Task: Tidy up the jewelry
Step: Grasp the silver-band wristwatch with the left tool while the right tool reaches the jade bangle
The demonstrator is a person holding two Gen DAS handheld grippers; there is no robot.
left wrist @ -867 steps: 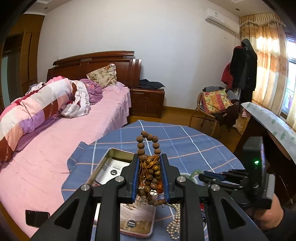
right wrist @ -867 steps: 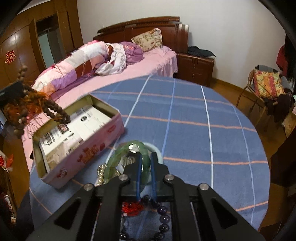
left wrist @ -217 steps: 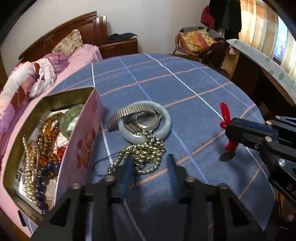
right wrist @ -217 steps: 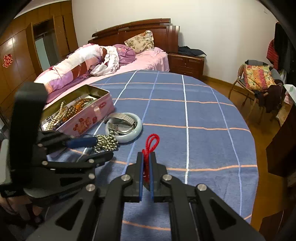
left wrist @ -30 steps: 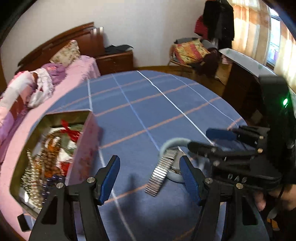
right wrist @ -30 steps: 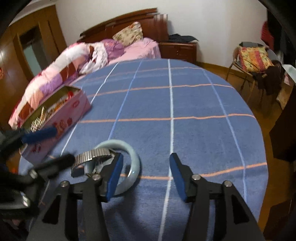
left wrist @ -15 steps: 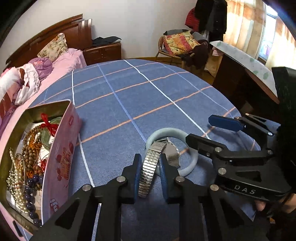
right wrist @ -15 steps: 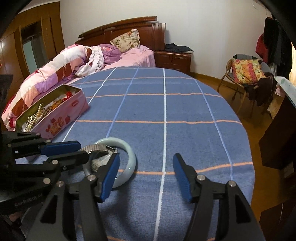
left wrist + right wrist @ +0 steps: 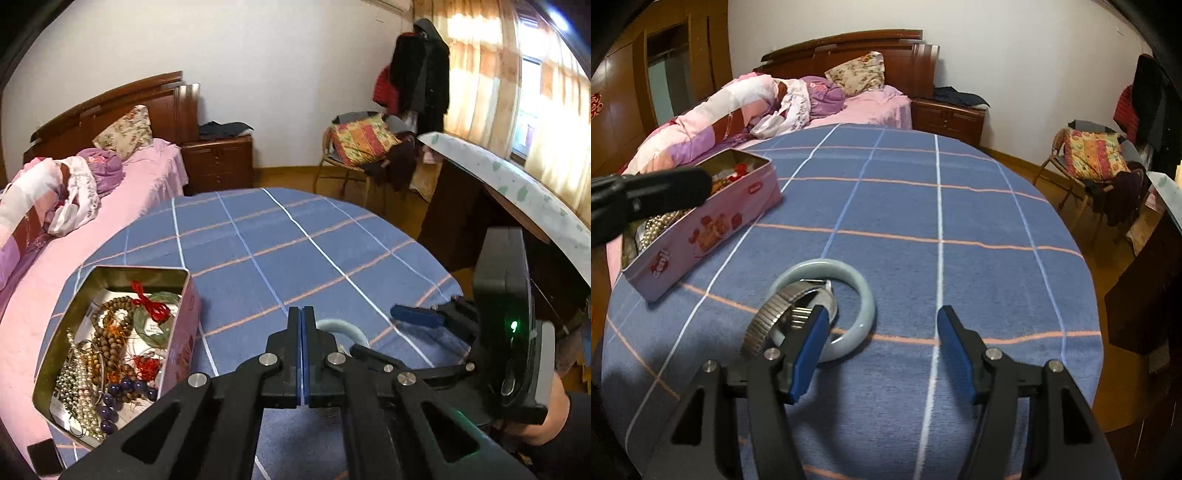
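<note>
While your left gripper (image 9: 301,325) hangs above the blue checked tablecloth (image 9: 295,236), its blue pads are pressed flat together with nothing showing between them. At the far left of that view sits the pink tin (image 9: 177,343), open, with brown wooden beads (image 9: 110,332), a green bangle (image 9: 157,325) topped by a red knotted cord (image 9: 151,304), pale pearl strands (image 9: 75,384) and dark purple beads (image 9: 125,387) heaped inside. Just past your left fingertips an arc of the pale jade bangle (image 9: 341,326) shows on the cloth, the rest hidden behind the gripper body. To the right, your right gripper (image 9: 417,317) reaches in low over the cloth, and your hand (image 9: 550,417) grips its handle at the frame's edge.

From the right wrist camera, the tin (image 9: 701,225) stands at the left of the table, well apart from the remaining pieces, with the left gripper (image 9: 650,195) dark and blurred in front of its near end. Nearer the middle, the jade bangle (image 9: 864,295) lies flat, and the metal watch (image 9: 783,310) with its ribbed stretch band rests partly inside the ring and arches over its near-left rim. Your right gripper (image 9: 882,354) is spread wide and tilted down toward the cloth; its left pad (image 9: 809,354) overlaps the watch and the bangle's near edge in view, though you cannot tell whether it touches them, and its right pad (image 9: 956,354) stands over bare cloth.
</note>
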